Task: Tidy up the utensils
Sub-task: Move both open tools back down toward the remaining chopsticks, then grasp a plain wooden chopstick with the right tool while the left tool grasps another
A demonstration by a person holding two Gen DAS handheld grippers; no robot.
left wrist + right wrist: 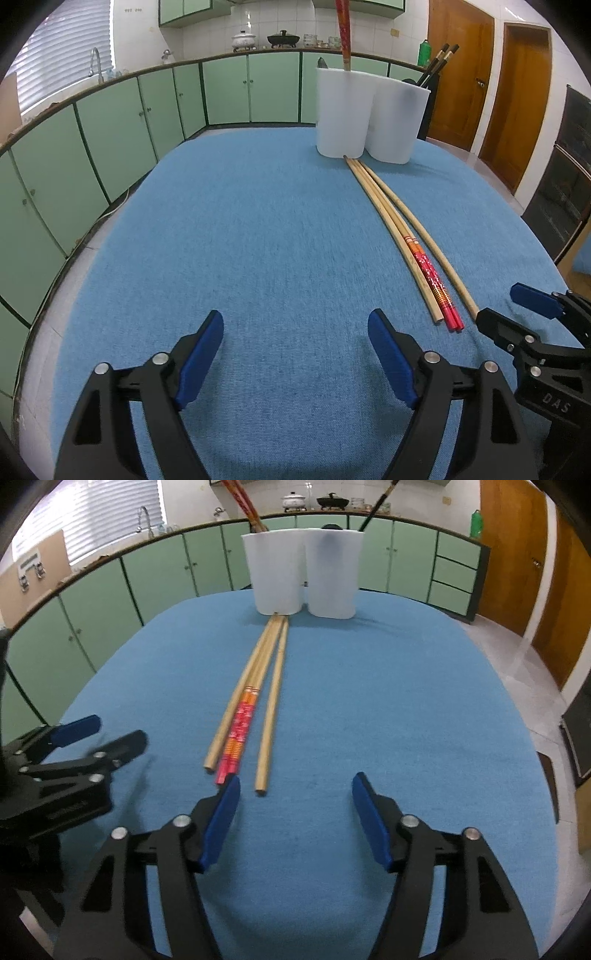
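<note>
Two grippers hover over the desk (406, 701), fingers apart and empty. The right gripper (295, 794) is nearer the chopsticks (255, 701), whose ends lie just beyond its left finger, long axis running away to the far white holder (299, 576).

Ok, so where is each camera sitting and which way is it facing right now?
Left wrist: on the left gripper, angled down across the blue cloth toward the white holder; its own open jaws show, and the right gripper enters at the right edge.
Right wrist: on the right gripper, facing down the chopsticks toward the holder; its own jaws show with nothing between them, and the left gripper is at the left edge.
Shared: cloth, chopsticks, holder, green cabinets.
</note>
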